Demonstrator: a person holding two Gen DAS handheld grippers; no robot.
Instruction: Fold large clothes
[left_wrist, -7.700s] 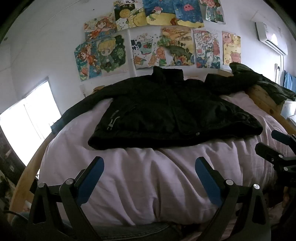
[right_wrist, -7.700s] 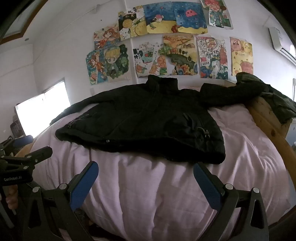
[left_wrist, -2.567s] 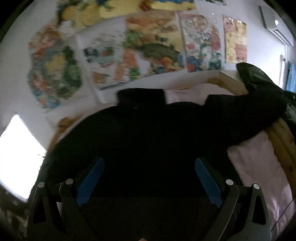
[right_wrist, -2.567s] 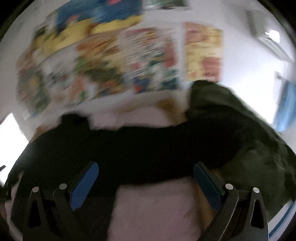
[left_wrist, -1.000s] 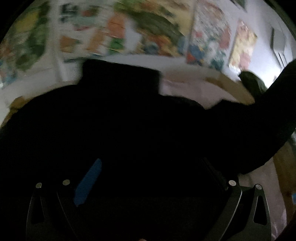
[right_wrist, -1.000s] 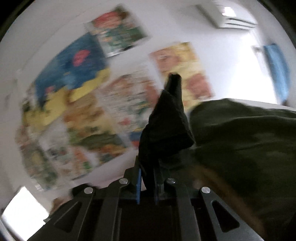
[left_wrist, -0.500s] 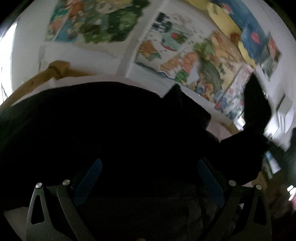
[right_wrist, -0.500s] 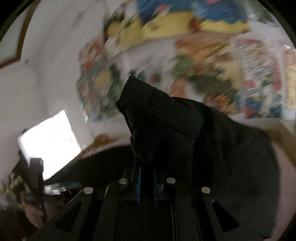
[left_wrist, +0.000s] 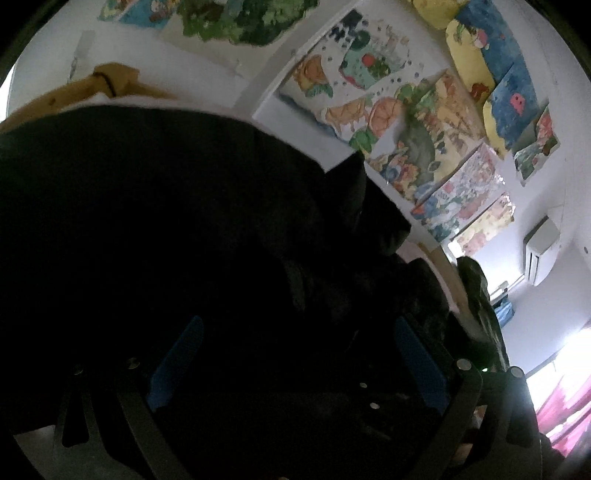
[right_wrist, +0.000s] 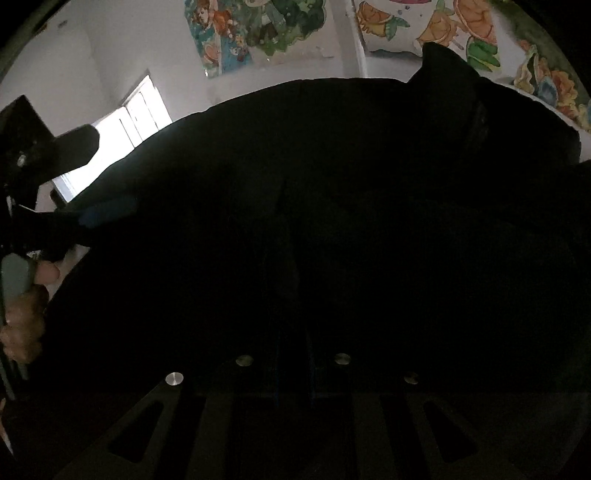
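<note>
Jacket, one black garment, fills the left wrist view directly ahead of and under the left hand-held gripper, whose jaws stand wide, released. Right wrist view: it spreads sideways across the bed; the right hand-held gripper is opening, sleeve fabric apparently between.

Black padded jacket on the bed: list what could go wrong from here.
1. The right hand-held gripper has its jaws opening low over the black padded jacket; whether cloth sits between them is too dark to tell. A sleeve let go here might slide out of its fold.
2. The left hand-held gripper is wide open close above the dark cloth, so it might snag or drag a layer.
</note>
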